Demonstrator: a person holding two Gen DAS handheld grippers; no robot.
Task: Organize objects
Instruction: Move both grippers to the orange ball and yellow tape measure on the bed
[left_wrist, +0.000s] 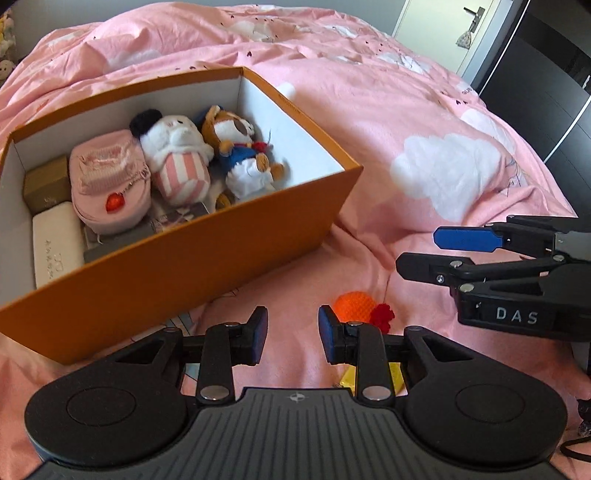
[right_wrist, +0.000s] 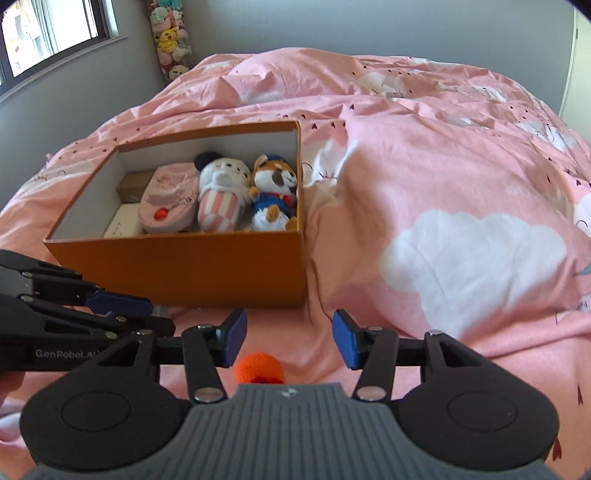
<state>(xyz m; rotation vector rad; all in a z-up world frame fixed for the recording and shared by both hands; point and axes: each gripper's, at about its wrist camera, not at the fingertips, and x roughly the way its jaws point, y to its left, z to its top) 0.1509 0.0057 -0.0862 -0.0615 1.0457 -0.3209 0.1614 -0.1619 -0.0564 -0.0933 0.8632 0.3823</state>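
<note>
Orange box rim unobstructed, both tools parted, crochet ball outside

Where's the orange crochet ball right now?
The orange crochet ball lies on the pink duvet outside the orange box, just ahead of the right gripper.

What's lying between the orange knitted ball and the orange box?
Only bare pink bedspread, seen in the right wrist view. The orange ball sits near the right claw, apart from the box.
</note>
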